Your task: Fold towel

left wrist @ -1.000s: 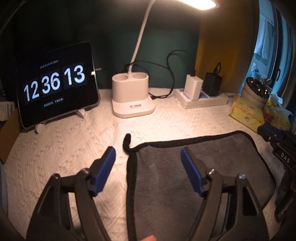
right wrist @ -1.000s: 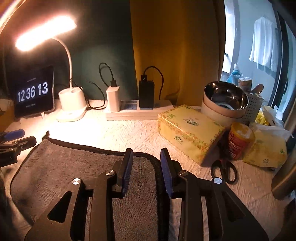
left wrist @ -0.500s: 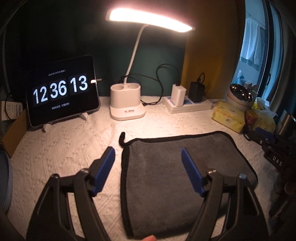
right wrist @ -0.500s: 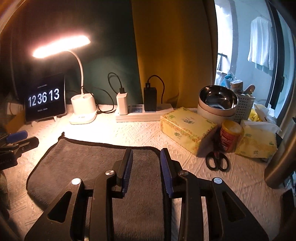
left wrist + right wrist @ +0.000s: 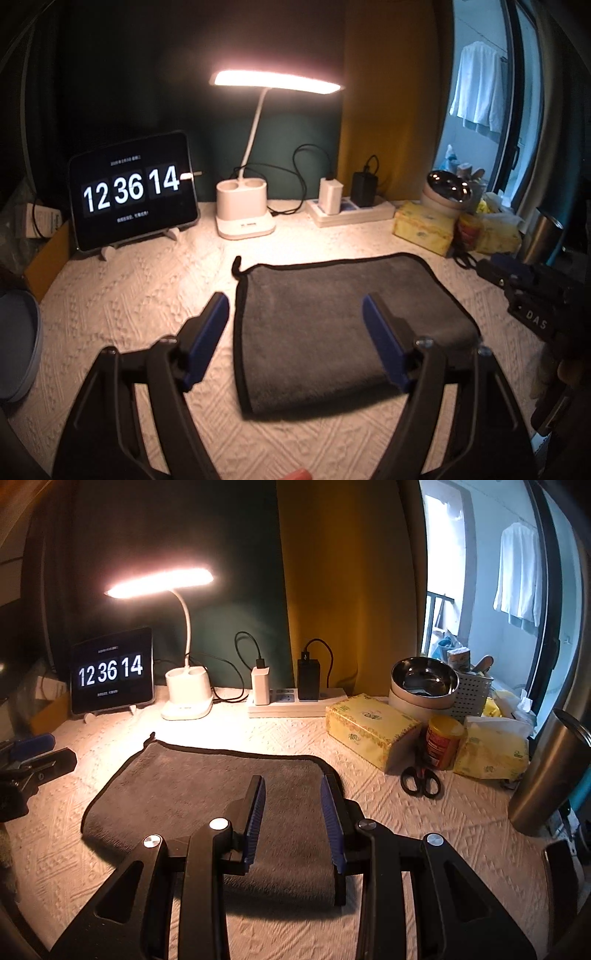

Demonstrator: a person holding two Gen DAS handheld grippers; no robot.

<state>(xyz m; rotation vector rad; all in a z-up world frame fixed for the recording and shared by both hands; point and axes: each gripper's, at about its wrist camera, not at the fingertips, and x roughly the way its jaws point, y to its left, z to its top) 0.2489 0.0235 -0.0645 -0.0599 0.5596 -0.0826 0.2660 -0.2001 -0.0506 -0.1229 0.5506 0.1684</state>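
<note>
A dark grey towel (image 5: 325, 317) with black edging lies folded flat on the white textured table cover, its rounded fold toward me; it also shows in the right wrist view (image 5: 207, 794). My left gripper (image 5: 295, 314) is open and empty, raised above the towel's left part, with its left finger over the bare cover. My right gripper (image 5: 293, 801) is open with a narrower gap, empty, above the towel's right end. Each gripper shows at the edge of the other's view.
At the back stand a tablet clock (image 5: 133, 192), a lit desk lamp (image 5: 245, 218) and a power strip (image 5: 351, 214). On the right are tissue boxes (image 5: 369, 727), scissors (image 5: 421, 781), a red can (image 5: 443, 742), steel bowls (image 5: 424, 683) and a steel tumbler (image 5: 546, 771).
Both grippers have pulled back and up from the towel, so more of the table shows. The towel lies still. The clock went from 13 to 14.
</note>
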